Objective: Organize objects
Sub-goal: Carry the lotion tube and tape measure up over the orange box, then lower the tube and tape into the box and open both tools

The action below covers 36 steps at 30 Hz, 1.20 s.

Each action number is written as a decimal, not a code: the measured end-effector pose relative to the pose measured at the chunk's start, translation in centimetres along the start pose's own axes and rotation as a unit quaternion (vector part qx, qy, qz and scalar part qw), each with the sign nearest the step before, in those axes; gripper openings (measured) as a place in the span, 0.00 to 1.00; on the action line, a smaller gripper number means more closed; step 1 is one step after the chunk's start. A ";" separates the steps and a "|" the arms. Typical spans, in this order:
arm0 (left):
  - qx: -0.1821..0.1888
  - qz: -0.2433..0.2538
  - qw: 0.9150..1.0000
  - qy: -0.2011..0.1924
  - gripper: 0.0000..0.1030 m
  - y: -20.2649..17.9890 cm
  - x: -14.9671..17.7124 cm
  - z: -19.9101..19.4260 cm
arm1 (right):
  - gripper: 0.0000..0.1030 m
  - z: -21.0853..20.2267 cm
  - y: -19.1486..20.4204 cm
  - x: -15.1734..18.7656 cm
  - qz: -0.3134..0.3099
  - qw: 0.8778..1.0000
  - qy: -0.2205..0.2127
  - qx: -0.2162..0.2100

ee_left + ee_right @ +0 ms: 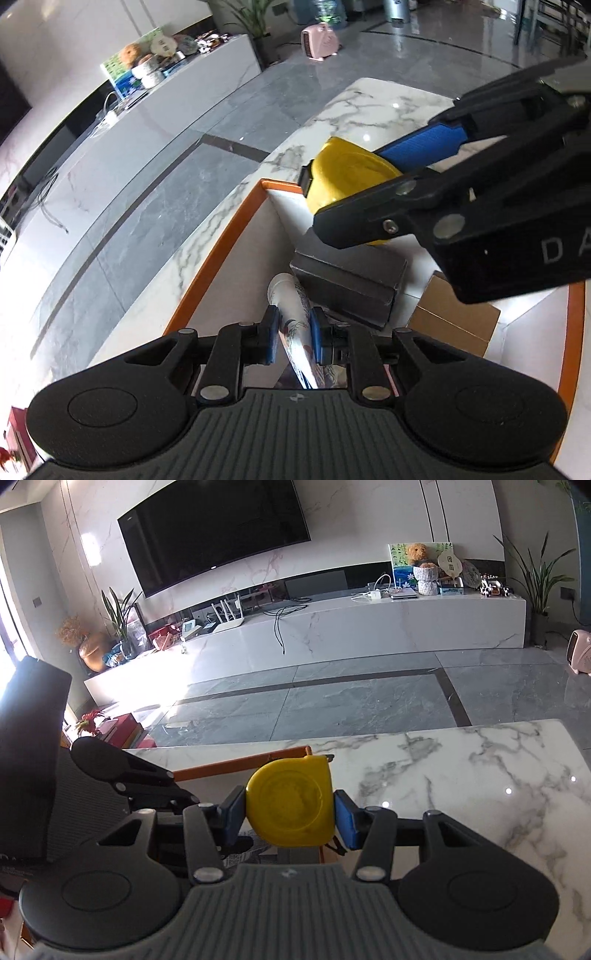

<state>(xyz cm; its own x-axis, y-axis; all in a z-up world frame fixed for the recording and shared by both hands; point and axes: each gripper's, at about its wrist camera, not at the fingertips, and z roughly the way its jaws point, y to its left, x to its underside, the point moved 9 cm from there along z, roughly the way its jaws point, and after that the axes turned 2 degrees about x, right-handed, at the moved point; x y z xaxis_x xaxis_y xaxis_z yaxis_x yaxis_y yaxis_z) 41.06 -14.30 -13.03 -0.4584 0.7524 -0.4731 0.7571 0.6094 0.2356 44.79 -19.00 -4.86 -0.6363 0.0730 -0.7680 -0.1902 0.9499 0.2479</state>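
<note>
Marble desk holds the orange-rimmed tray. Right gripper jaws are clamped on the yellow tape measure, hovering over the tray's far corner. Left gripper jaws pinch a tube, long axis pointing down into the tray.

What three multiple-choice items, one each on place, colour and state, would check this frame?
1. The dark grey box lies:
A. inside the orange-rimmed tray
B. on the floor
C. on the TV bench

2. The tape measure is:
A. red
B. yellow
C. green

3. The left gripper is:
A. wide open and empty
B. out of view
C. shut on the printed tube

Key: 1 A, the box sits within the tray walls; 2 B, its case is yellow between the right gripper pads; 3 C, both blue pads press the tube.
</note>
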 end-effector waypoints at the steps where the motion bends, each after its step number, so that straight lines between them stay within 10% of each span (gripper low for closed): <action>1: 0.002 0.011 1.000 0.006 0.21 -0.1 0.3 0.4 | 0.51 0.0 -0.1 0.0 0.004 1.000 0.000 -0.001; 10: -0.040 0.144 0.988 0.049 0.30 -1.1 2.0 2.2 | 0.51 -0.2 -0.2 0.1 0.003 1.000 -0.004 0.006; 18: -0.063 0.146 0.984 0.077 0.38 -1.1 4.1 0.6 | 0.51 -0.1 0.3 0.3 -0.015 1.000 -0.003 0.008; 21: -0.059 0.118 0.986 0.100 0.38 -0.6 5.1 -0.5 | 0.51 -0.1 0.3 0.3 -0.019 1.000 -0.004 0.012; 26: -0.027 0.013 0.996 0.079 0.09 0.4 5.4 -1.7 | 0.51 0.0 0.5 0.3 -0.024 1.000 -0.005 0.016; 36: -0.022 -0.044 0.995 0.084 0.07 2.1 3.8 1.0 | 0.51 0.0 0.4 0.3 -0.026 1.000 -0.005 0.015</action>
<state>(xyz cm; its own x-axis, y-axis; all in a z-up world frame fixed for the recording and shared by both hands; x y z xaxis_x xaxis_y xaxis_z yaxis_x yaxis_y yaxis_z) 41.38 -10.35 -15.18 -0.5953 0.7250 -0.3465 0.6918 0.6818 0.2380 44.53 -18.64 -5.03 -0.6180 0.0266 -0.7857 -0.2003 0.9611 0.1901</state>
